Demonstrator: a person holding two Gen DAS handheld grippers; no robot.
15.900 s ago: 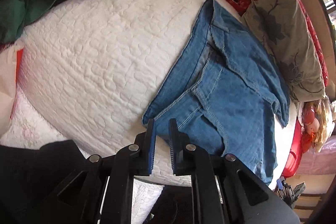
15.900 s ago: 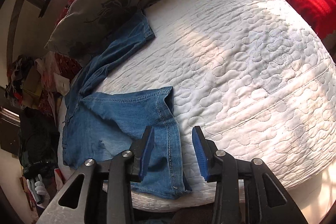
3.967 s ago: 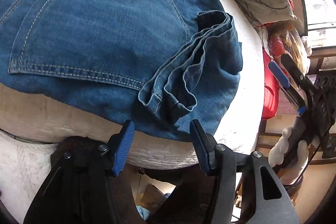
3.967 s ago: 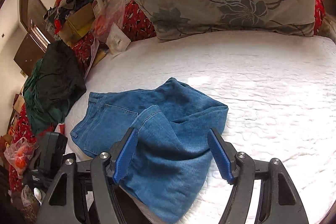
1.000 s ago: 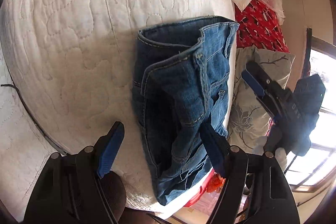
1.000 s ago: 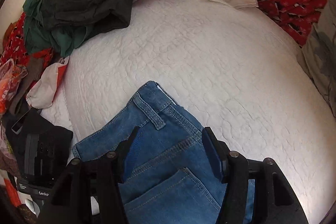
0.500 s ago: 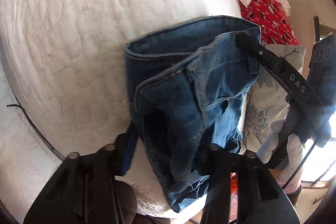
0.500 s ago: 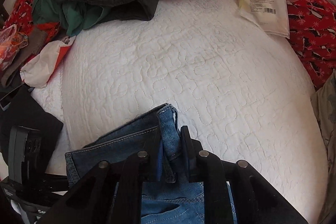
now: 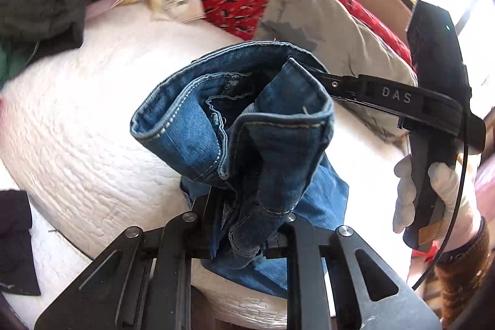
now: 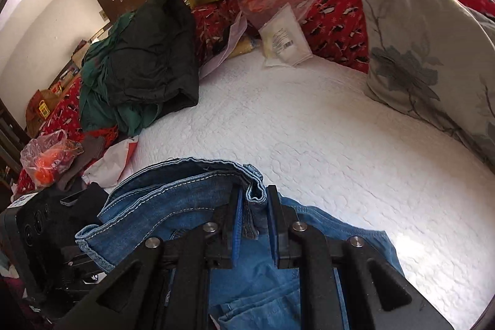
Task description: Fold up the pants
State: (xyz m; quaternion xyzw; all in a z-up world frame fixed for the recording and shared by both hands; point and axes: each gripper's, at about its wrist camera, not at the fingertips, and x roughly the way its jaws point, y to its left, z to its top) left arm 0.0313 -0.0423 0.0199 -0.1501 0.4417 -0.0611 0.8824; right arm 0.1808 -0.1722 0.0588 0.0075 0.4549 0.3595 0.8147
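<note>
The folded blue jeans (image 9: 247, 138) are lifted off the white quilted bed (image 9: 77, 119), bunched between both grippers. My left gripper (image 9: 244, 215) is shut on a thick fold of the jeans near the bed's front edge. My right gripper (image 10: 253, 206) is shut on the waistband end of the jeans (image 10: 173, 190); it also shows in the left wrist view (image 9: 315, 76), reaching in from the right with a gloved hand on its handle. The lower layers of the jeans (image 10: 324, 234) hang down onto the bed.
A grey flowered pillow (image 10: 427, 51) and red patterned bedding (image 10: 334, 17) line the far side. A dark green and black clothes pile (image 10: 139, 67) lies at the left. A white packet (image 10: 284, 39), plastic bags and a cardboard box sit behind. Dark cloth (image 9: 15, 240) lies at the left edge.
Both grippers have closed on the jeans and raised them off the bed. The views have swung upward and the denim now hangs bunched between the two grippers.
</note>
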